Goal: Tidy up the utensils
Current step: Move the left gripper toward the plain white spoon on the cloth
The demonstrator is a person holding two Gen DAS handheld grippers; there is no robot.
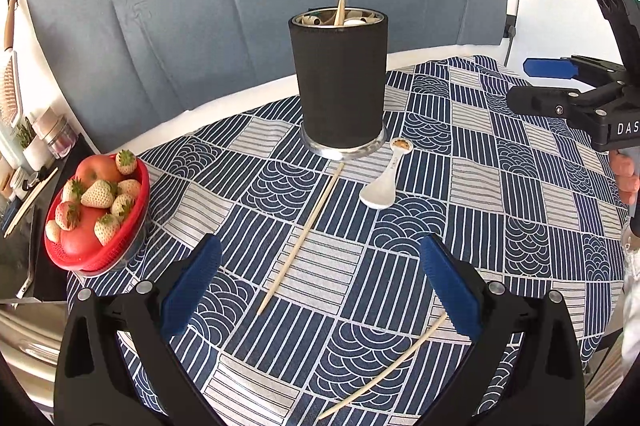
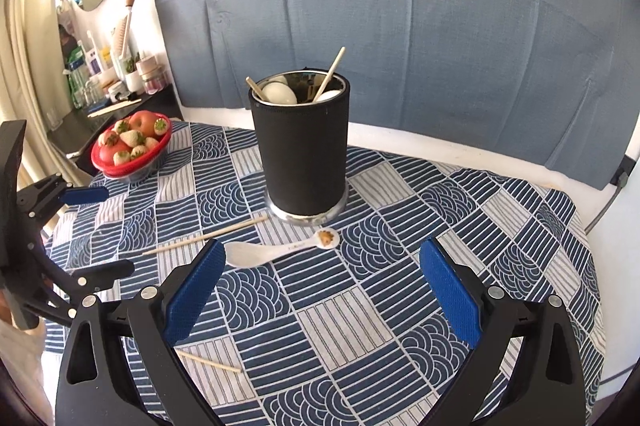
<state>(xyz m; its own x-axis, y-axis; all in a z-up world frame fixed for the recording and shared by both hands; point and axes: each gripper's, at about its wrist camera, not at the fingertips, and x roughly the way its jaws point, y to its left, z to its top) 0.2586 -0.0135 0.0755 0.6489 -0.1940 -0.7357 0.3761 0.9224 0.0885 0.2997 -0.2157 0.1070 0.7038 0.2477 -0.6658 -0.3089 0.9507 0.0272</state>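
Left wrist view has the tabletop [image 1: 520, 186] filling most of the frame under a blue patterned cloth, with the black holder [image 1: 339, 82] standing upper centre, already stuffed with a chopstick and some spoons. Red fruit bowl [image 1: 96, 214] sits at the left edge. Left claw [image 1: 316, 290] is spread wide and empty at the bottom of the frame, and the right claw [image 2: 320, 290] looks just as wide and empty in its own view.

What's left to tidy: one chopstick [image 1: 302, 238] runs diagonally through the middle of the frame, a second chopstick [image 1: 384, 366] lies lower right near the claw's right finger, and the white spoon [image 1: 382, 182] is just right of the holder's base.

My worry is those thin chopsticks lying flat on soft cloth; the pads could pinch fabric along with the stick, or the stick could roll away. Also the holder's already crowded, so poking another one in at an angle might nudge it or snag on the spoons.
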